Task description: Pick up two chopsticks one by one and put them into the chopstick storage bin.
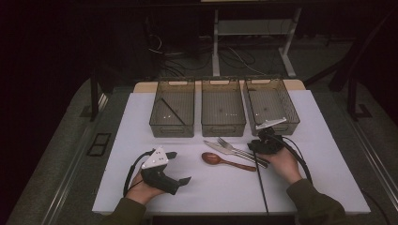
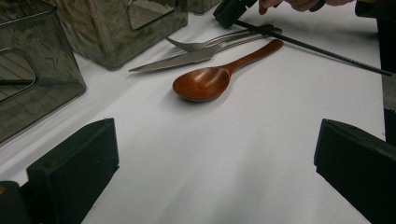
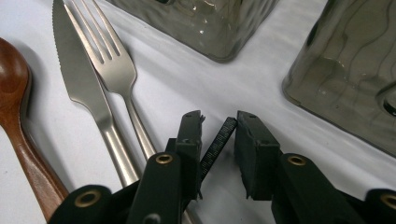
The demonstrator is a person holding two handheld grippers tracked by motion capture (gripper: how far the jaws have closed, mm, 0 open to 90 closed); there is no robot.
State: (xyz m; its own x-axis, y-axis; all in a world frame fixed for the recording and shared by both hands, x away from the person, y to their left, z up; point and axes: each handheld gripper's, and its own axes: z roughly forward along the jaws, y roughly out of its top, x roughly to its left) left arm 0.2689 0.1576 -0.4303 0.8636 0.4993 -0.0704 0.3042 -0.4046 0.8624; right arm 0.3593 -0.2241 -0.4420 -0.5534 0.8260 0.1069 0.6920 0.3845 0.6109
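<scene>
A black chopstick [image 1: 260, 180] runs from the table's near edge up to my right gripper [image 1: 257, 146], which is shut on its far end. In the right gripper view the stick's ridged tip [image 3: 217, 142] sits slanted between the two black jaws of that gripper [image 3: 218, 119], touching both. Left of it lie a steel fork [image 3: 109, 56], a serrated knife [image 3: 77, 70] and a brown wooden spoon [image 3: 14, 93]. My left gripper [image 1: 180, 167] rests at the front left with its jaws wide open and nothing between them; it faces the spoon [image 2: 205, 83].
Three smoky clear bins stand in a row at the back: left [image 1: 159, 123], middle [image 1: 223, 126], right [image 1: 293, 112]. The left bin holds another black chopstick [image 1: 171, 111]. White table [image 1: 211, 187] surface stretches in front of the cutlery.
</scene>
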